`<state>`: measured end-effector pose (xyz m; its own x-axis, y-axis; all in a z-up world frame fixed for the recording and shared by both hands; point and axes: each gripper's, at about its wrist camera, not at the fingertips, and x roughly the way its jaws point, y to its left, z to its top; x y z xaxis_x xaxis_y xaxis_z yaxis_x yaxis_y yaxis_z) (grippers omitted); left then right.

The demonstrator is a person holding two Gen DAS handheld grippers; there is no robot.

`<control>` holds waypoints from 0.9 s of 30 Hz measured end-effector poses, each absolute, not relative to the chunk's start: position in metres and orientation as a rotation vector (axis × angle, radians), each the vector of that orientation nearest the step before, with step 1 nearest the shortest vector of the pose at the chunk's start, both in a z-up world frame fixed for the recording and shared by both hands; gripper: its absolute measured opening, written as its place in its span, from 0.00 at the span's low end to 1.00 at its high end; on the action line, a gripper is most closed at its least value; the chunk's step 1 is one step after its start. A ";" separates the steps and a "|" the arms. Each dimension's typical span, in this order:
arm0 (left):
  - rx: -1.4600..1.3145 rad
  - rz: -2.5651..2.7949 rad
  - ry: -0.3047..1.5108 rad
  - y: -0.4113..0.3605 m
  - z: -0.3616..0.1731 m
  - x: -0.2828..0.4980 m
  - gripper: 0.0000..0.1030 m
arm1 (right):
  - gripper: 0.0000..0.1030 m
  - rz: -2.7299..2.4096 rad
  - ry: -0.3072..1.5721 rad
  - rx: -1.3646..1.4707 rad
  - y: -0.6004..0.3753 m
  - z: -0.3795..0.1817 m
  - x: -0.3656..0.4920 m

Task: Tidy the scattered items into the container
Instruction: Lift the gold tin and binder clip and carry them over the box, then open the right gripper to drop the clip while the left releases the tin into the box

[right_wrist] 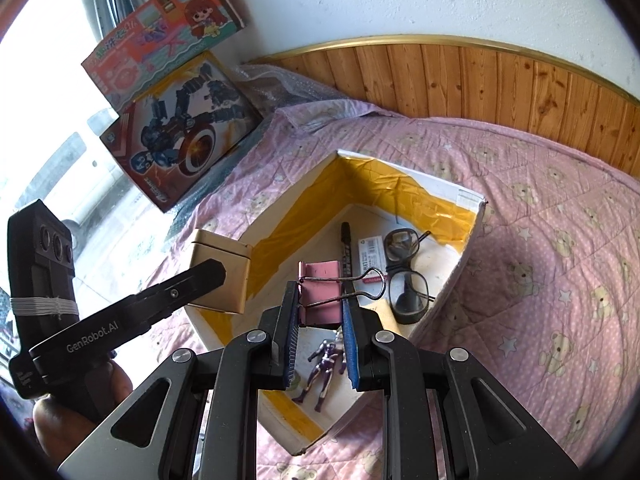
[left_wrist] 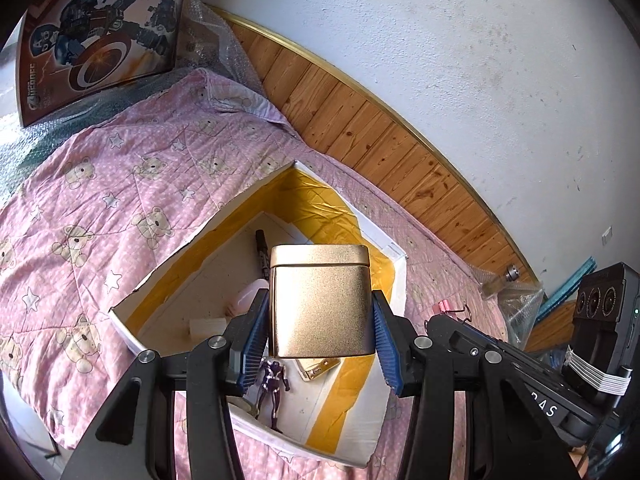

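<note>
At the far left, two toy boxes lean by the wall: an orange box with a cartoon girl (right_wrist: 168, 28) above a robot-figure box (right_wrist: 180, 132). Moving right, the left gripper (left_wrist: 320, 320) holds a gold tin (left_wrist: 320, 300) clamped between its blue-padded fingers, lifted above the near left part of a white cardboard box (right_wrist: 440, 300) lined with yellow tape, which sits on a pink teddy-bear quilt (right_wrist: 540, 240). Beside it, the right gripper (right_wrist: 320, 312) has its fingers closed on a pink binder clip (right_wrist: 320, 292), held over the box. Inside the box lie a purple action figure (right_wrist: 324, 364), a black pen-like tool (right_wrist: 345, 248), a barcode label (right_wrist: 370, 250) and, furthest right, dark-rimmed glasses (right_wrist: 408, 272). Wood panelling (right_wrist: 480, 80) runs behind the bed.
</note>
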<state>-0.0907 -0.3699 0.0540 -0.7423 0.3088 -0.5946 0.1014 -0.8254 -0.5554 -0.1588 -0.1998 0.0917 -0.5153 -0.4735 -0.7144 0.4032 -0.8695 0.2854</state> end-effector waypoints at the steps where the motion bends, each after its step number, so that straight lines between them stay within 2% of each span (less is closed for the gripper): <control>1: -1.080 2.687 -0.875 -0.370 0.053 -0.093 0.48 | 0.20 -2.356 -0.118 1.158 -0.201 0.091 -0.163; 14: -1.256 2.590 -0.784 -0.353 0.021 -0.118 0.48 | 0.20 -2.208 -0.129 1.295 -0.234 0.076 -0.235; 27: -1.343 2.564 -0.779 -0.360 0.002 -0.126 0.48 | 0.20 -2.090 0.030 1.429 -0.295 0.036 -0.297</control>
<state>-0.1262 -0.3604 0.0024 -0.5902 0.3547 -0.7252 0.1088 -0.8552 -0.5068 -0.2969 -0.2951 0.0361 -0.2402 -0.4601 -0.8548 0.4844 -0.8199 0.3052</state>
